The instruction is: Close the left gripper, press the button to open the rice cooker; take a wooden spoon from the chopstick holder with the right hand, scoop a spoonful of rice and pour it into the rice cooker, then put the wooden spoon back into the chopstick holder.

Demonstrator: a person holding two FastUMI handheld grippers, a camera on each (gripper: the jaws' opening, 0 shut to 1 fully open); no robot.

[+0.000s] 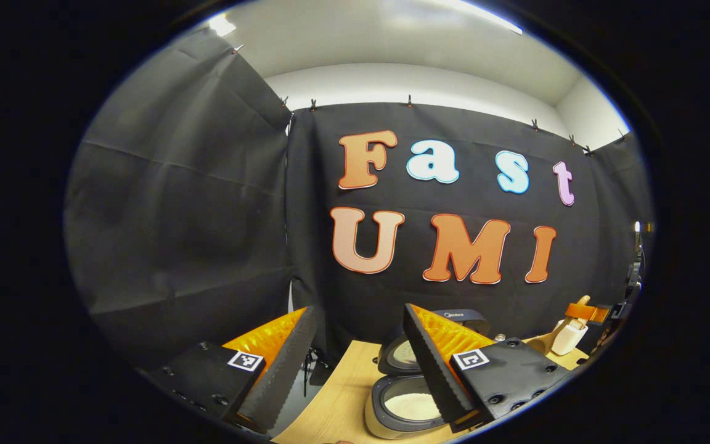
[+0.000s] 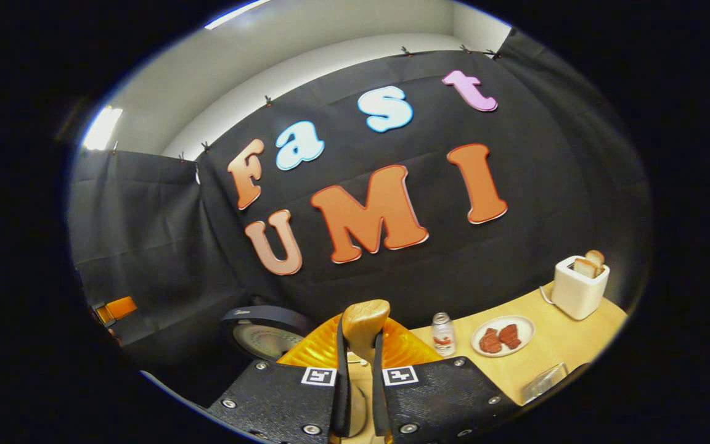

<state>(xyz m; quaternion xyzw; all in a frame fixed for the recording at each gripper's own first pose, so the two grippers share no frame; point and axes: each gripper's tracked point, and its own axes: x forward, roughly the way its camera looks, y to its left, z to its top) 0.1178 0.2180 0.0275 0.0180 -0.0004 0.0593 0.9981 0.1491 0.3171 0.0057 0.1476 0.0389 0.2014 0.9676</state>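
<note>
The rice cooker stands open on the wooden table, its lid raised. White rice lies in its pot. My left gripper hovers open above the table's left end, its fingers wide apart with nothing between them; its right finger covers part of the cooker. My right gripper is shut on the wooden spoon, whose bowl sticks up past the fingertips. In the right gripper view the cooker's raised lid is low on the left. An orange part of the right gripper shows far right.
On the table to the right are a small can, a plate with pieces of meat, a white toaster with bread and a clear item near the front edge. Black cloth walls stand behind.
</note>
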